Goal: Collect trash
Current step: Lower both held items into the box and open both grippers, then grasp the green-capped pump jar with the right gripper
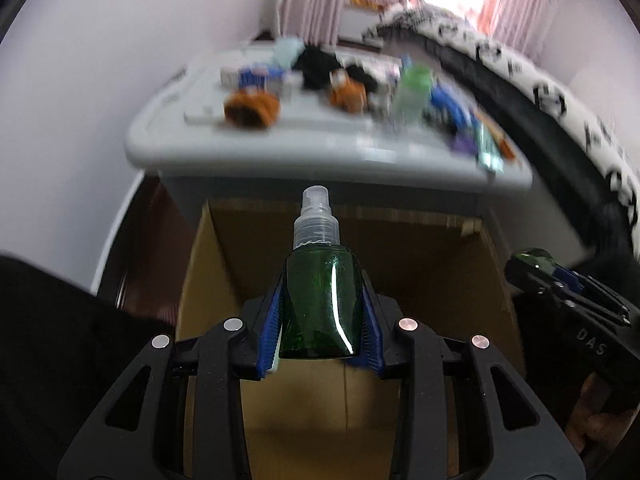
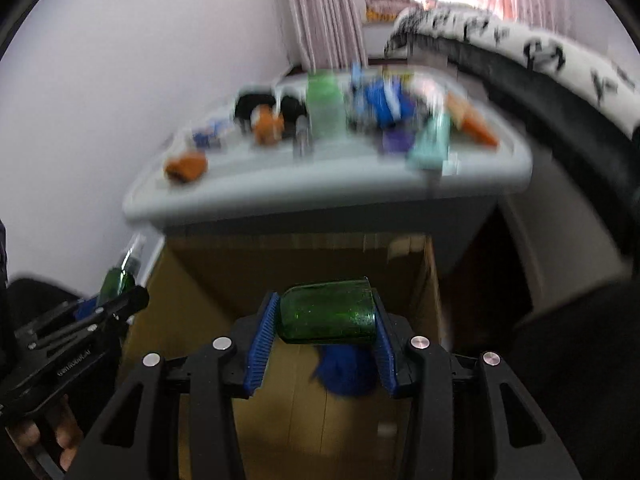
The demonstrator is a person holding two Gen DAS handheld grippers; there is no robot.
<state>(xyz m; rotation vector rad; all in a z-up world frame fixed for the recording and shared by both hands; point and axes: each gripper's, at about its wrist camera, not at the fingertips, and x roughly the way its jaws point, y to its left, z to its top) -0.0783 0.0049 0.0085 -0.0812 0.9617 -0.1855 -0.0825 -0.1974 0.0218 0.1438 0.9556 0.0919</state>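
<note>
While we are holding both loads above the open cardboard box [image 1: 400, 248], the risks are mostly about how each one leaves our grip. Our left tongs [image 1: 322, 312] are closing their blue pads on the lower body of a green spray bottle [image 1: 322, 304], which is pointing forward, clear cap away from us. Our right tongs [image 2: 320, 320] are pinching a second green bottle [image 2: 328, 314] crosswise, its long axis lying between the pads; something blue is showing just beneath it, too blurred to name.

We are judging the crosswise bottle the likelier one to slip, since smooth rounded plastic held at its ends can be rolling or pivoting out early and landing outside the box. The spray bottle's taper could be letting it slide forward out of the pads.

Both tongs are working near each other over one opening, so they could be knocking together if we release at once.

Just beyond the box, the grey bench [image 1: 160, 148] is carrying plenty of blurred clutter, and a careless swing could be sweeping some off its near edge.
</note>
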